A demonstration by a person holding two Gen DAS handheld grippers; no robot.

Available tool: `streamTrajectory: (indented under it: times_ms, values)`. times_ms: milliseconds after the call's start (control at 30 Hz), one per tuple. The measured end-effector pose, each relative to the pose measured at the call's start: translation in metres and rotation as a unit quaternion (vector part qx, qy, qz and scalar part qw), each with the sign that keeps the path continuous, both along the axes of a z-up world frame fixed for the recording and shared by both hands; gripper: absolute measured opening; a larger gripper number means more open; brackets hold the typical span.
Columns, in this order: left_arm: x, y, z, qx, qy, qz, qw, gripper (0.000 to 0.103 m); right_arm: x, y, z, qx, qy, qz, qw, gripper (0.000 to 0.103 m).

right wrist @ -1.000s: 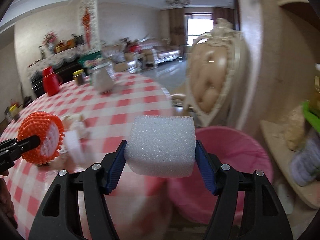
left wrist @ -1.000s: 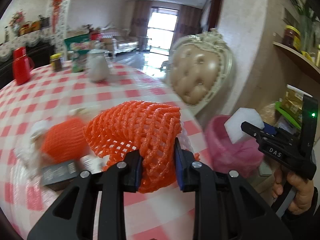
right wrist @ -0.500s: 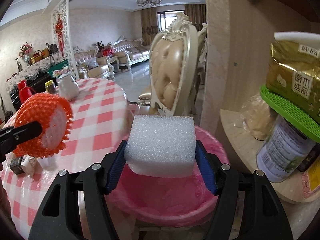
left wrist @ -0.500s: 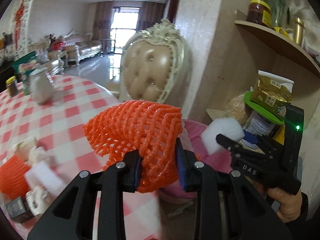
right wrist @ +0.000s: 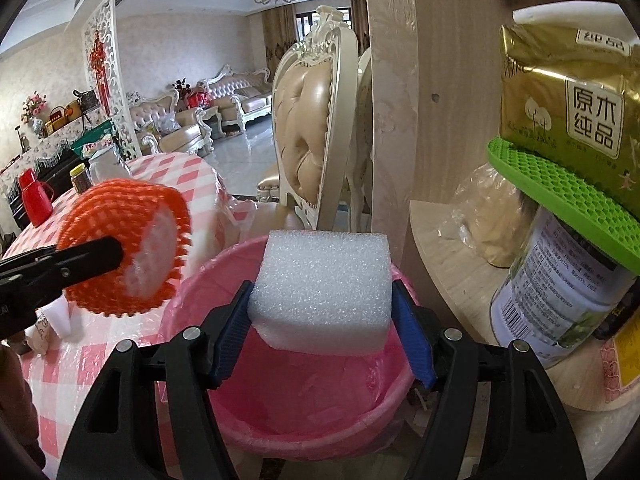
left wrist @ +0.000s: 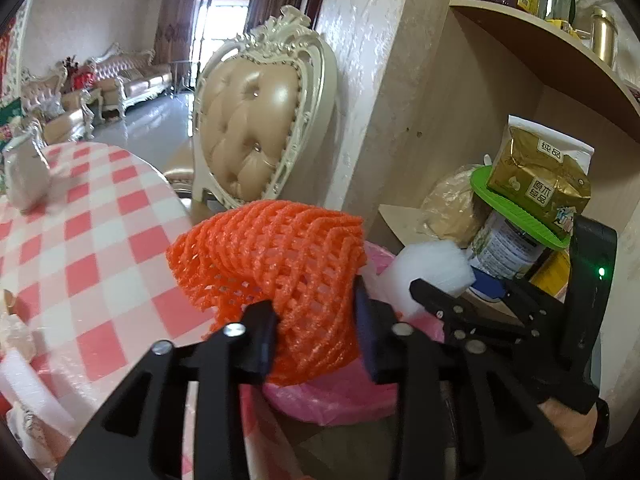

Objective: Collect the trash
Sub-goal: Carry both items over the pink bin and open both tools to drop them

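My left gripper has the orange foam net between its pads, at the table's edge and over the near rim of the pink lined bin. Its jaws are opening, and the net still touches both pads. In the right wrist view the net hangs left of the bin. My right gripper has the white foam block squarely above the bin's mouth. Its jaws are opening too, with the block still between the blue pads. The left wrist view shows the block from the side.
A cream padded chair stands just behind the bin. A wooden shelf on the right carries a tin can, a green mat and a gold pack. The checked table holds a white jug and scraps.
Both grippers have swung right, from above the table to the pink bin, carrying the net and the block. The left jaws stand slightly wider than before.
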State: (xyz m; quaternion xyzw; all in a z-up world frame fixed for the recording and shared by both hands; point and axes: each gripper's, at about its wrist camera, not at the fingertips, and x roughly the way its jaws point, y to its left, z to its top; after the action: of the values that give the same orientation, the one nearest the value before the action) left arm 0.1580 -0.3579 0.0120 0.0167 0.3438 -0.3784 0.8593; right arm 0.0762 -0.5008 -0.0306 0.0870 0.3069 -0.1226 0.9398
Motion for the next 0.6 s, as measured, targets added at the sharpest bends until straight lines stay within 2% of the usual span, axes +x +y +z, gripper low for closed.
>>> streamTrajectory:
  times_ms: [33,67,100,133,367,533,600]
  values:
    - [0.001,-0.001,-0.001,-0.003,0.004,-0.002,1.0000,0.045,0.000,-0.001,-0.001,0.002,-0.001,-0.001,1.000,0.074]
    - [0.003,-0.002,-0.003,-0.005,0.008,-0.004,0.9999,0.054,-0.001,-0.001,-0.001,0.003,-0.002,-0.003,1.000,0.079]
    - [0.006,-0.004,-0.004,-0.008,0.014,-0.006,0.9999,0.066,-0.002,-0.002,-0.002,0.004,-0.003,-0.003,1.000,0.081]
    - [0.007,-0.005,-0.005,-0.010,0.017,-0.006,0.9998,0.069,-0.002,-0.002,-0.002,0.005,-0.003,-0.002,1.000,0.081]
    - [0.010,-0.007,-0.006,-0.013,0.020,-0.014,0.9996,0.070,-0.008,-0.007,0.000,0.012,-0.009,-0.011,1.000,0.082]
    - [0.014,-0.009,-0.010,-0.049,0.064,-0.044,0.9958,0.070,-0.017,-0.010,0.004,0.008,-0.016,-0.021,1.000,0.085]
    - [0.014,-0.008,-0.010,-0.053,0.067,-0.045,0.9953,0.071,-0.021,-0.010,0.006,0.006,-0.016,-0.024,1.000,0.085]
